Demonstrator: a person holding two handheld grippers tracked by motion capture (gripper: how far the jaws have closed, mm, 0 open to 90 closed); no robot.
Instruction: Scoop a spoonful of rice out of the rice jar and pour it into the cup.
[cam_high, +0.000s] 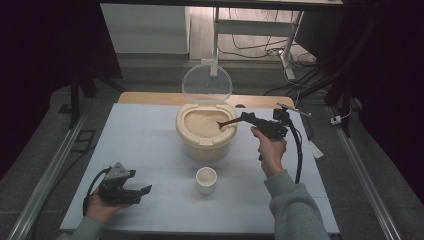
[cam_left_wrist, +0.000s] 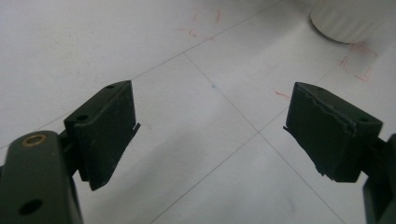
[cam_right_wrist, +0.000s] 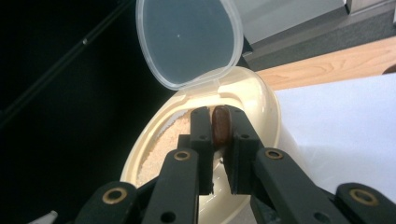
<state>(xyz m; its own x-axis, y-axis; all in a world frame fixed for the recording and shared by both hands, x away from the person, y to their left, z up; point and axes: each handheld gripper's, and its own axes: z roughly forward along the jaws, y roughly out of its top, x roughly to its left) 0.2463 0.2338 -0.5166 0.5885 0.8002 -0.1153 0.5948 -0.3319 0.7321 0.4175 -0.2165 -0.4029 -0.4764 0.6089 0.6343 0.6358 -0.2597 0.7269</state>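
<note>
A cream rice container (cam_high: 205, 142) stands mid-table with its clear lid (cam_high: 206, 84) hinged up, and rice (cam_high: 200, 122) fills it. My right gripper (cam_high: 245, 118) is shut on a brown spoon (cam_high: 227, 123), whose bowl reaches over the rice at the container's right rim. In the right gripper view the spoon handle (cam_right_wrist: 221, 125) is pinched between the jaws of the gripper (cam_right_wrist: 220, 128), above the container rim (cam_right_wrist: 268, 105), the rice (cam_right_wrist: 156, 149) and the lid (cam_right_wrist: 189, 39). My left gripper (cam_high: 142, 192) rests low at the front left, open (cam_left_wrist: 210, 130) with nothing between its jaws.
A small white cup (cam_high: 206, 180) stands in front of the container, and its ribbed base (cam_left_wrist: 350, 18) shows at the top right of the left gripper view. The white table mat (cam_high: 150, 145) carries faint red marks. Desk legs and cables lie beyond the far edge.
</note>
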